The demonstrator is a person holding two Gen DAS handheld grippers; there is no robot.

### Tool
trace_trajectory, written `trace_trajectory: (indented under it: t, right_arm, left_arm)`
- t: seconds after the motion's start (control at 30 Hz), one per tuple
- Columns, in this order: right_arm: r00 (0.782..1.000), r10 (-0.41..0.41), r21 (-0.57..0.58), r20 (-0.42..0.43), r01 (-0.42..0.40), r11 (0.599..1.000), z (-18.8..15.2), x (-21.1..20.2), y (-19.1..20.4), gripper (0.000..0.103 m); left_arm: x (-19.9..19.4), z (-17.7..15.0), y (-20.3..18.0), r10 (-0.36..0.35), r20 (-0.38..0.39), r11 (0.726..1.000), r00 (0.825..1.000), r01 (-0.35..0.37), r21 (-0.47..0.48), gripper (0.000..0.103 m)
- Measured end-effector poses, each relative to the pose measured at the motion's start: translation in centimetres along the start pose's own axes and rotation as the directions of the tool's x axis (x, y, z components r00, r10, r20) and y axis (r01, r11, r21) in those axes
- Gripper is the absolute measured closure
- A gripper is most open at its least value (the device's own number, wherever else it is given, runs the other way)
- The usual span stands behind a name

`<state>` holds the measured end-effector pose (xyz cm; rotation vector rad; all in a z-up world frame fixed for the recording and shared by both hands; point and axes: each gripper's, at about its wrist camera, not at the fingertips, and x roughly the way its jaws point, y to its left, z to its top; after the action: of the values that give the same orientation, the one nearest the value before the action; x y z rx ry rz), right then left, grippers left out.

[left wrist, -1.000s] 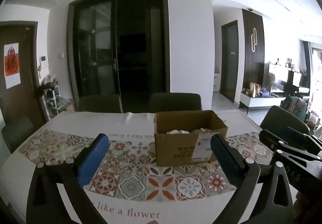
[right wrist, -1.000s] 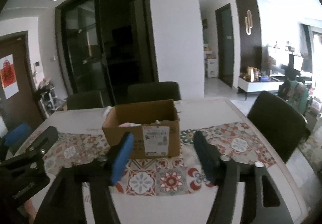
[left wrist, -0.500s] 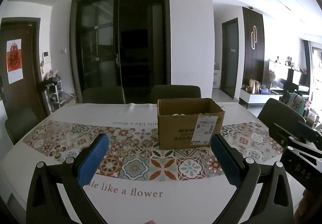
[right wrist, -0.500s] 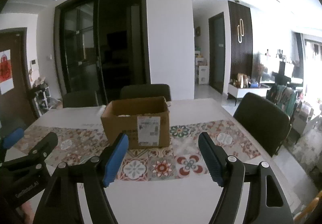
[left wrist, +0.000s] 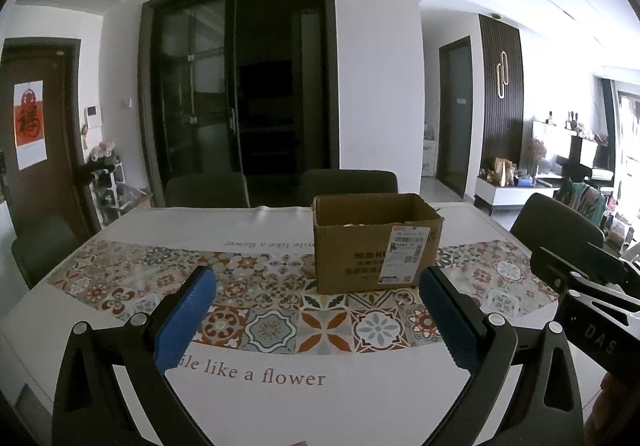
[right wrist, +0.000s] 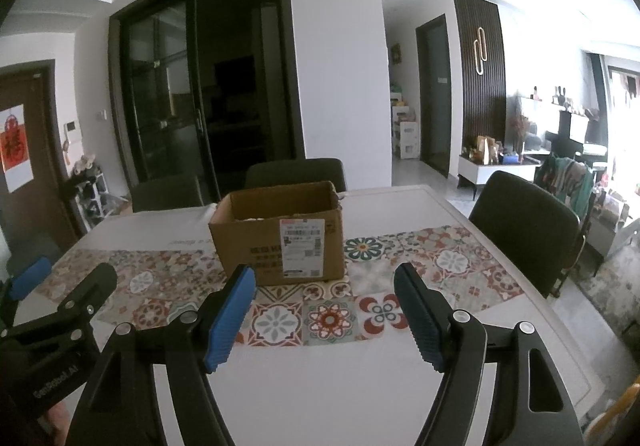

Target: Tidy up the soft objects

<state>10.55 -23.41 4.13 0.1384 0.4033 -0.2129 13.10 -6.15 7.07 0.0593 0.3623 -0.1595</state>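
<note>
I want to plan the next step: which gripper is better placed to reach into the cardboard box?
Probably right: the cardboard box lies almost straight beyond the open right gripper, but off-centre rightward beyond the open left gripper.

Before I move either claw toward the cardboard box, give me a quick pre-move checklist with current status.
1. Left claw open and holding nothing: ok.
2. Right claw open and holding nothing: ok.
3. Cardboard box upright on the table, top open: ok.
4. Path between both claws and box free of objects on the patterned runner: ok.
5. Box contents identifiable: cannot tell; only a pale sliver shows above the rim.
6. Loose soft objects on the table to pick: not ok; none visible in either view.
</note>
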Motion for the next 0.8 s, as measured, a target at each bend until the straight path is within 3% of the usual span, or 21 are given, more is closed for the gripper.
trace_trajectory:
  t: [0.8]
  right_arm:
    - [1.000,0.000,0.002,-0.001,0.000,1.000,-0.22,-0.48,-0.23,0.029]
  left_arm:
    - [-0.47,-0.17,0.15,0.002,0.003,1.000,1.000,-0.002,0.001,0.000]
